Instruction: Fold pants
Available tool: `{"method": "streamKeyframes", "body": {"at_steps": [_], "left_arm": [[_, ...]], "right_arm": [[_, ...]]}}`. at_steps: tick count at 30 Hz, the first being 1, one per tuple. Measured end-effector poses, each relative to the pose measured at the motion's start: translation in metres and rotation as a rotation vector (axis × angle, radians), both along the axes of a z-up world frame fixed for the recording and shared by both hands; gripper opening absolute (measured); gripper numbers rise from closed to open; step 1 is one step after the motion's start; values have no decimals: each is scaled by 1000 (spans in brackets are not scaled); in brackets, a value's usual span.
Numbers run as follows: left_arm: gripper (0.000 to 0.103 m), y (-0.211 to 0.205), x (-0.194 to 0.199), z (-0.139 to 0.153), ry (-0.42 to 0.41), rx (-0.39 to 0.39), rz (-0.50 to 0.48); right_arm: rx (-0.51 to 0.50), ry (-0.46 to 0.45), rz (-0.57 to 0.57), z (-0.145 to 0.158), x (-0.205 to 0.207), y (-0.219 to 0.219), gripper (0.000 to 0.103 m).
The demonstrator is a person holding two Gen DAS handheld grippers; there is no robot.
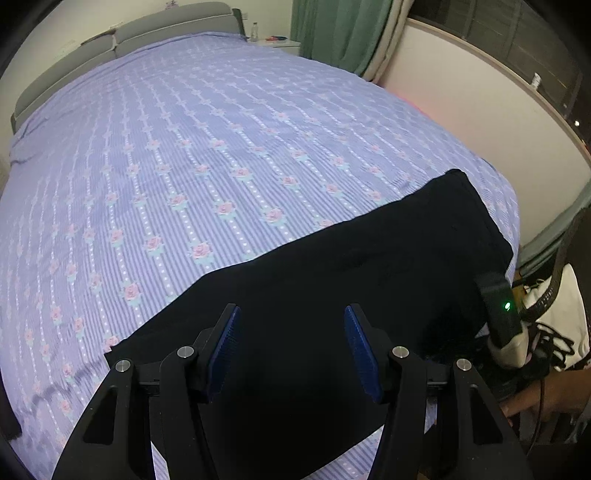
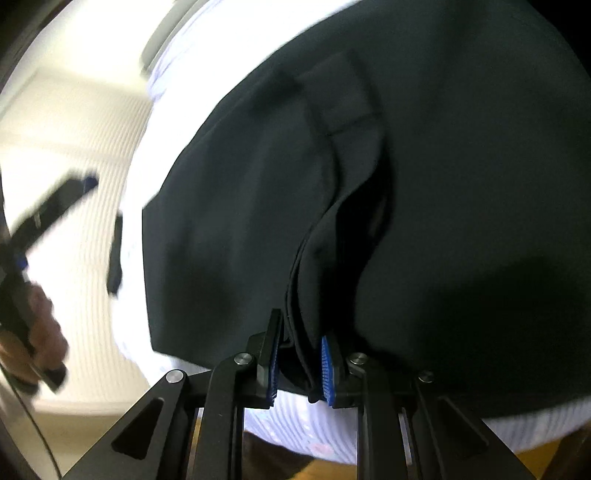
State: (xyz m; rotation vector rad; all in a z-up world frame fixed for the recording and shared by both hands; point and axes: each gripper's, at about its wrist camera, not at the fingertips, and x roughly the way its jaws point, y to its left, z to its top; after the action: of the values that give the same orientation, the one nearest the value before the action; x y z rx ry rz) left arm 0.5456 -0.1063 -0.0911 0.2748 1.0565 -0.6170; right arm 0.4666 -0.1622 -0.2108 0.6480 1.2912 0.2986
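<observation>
Black pants (image 1: pixel 369 258) lie flat across the near right corner of a bed with a lilac flowered sheet (image 1: pixel 184 166). My left gripper (image 1: pixel 291 310) hovers over the pants near their left end, open, with nothing between its blue pads. In the right wrist view, my right gripper (image 2: pixel 301 326) is shut on a bunched edge of the pants (image 2: pixel 443 184), several cloth layers pinched between its pads, and a fold rises from the grip. The view is blurred by motion. The left gripper (image 2: pixel 55 206) shows there as a dark blur at the left.
A grey headboard (image 1: pixel 166 29) and a nightstand with a bottle (image 1: pixel 255 31) stand at the far end. Green curtains (image 1: pixel 340 29) and a white wall panel (image 1: pixel 461 110) run along the right. A person's hand (image 1: pixel 546 398) and cables sit at the bed's right edge.
</observation>
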Motion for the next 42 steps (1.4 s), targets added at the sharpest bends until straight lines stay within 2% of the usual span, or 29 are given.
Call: {"method": "streamKeyframes", "body": {"at_steps": [4, 8, 10, 12, 13, 15, 18, 22, 27, 32, 36, 37, 38, 40, 41, 42], "left_arm": [[57, 6, 4, 1, -8, 9, 11], [57, 8, 3, 0, -14, 14, 3], [57, 7, 2, -2, -12, 14, 1], [57, 6, 0, -5, -6, 12, 0], [57, 6, -1, -6, -2, 10, -1], [57, 4, -2, -8, 0, 10, -11], [57, -1, -3, -10, -4, 20, -35], [57, -4, -2, -10, -11, 18, -51], [57, 2, 0, -6, -18, 4, -22], [57, 18, 0, -10, -2, -3, 28], [57, 33, -3, -10, 1, -13, 68], [57, 36, -4, -10, 1, -15, 77], [57, 40, -5, -10, 1, -16, 87], [57, 47, -6, -12, 4, -20, 108], [57, 49, -7, -12, 6, -23, 117], [57, 54, -7, -14, 11, -25, 128]], "right_arm": [[14, 4, 25, -5, 4, 12, 20], [27, 30, -39, -6, -3, -1, 19], [53, 52, -86, -7, -8, -17, 25], [56, 51, -107, -2, -13, -25, 35], [35, 47, -107, 1, -14, -25, 38], [-24, 35, -102, 11, -19, -32, 53], [-100, 9, -129, 25, -26, -39, 67], [-160, -15, -190, 39, -29, -58, 69], [-181, -104, -198, 49, 5, -75, 80], [-171, -133, -27, 38, 70, -65, 80], [-106, -125, 30, 26, 103, -61, 80], [-88, -137, 54, 26, 109, -58, 80], [-76, -160, 94, 29, 114, -51, 73], [-110, -182, 159, 34, 121, -36, 52], [-98, -175, 189, 34, 126, -32, 15], [-74, -173, 203, 35, 129, -29, 7]]}}
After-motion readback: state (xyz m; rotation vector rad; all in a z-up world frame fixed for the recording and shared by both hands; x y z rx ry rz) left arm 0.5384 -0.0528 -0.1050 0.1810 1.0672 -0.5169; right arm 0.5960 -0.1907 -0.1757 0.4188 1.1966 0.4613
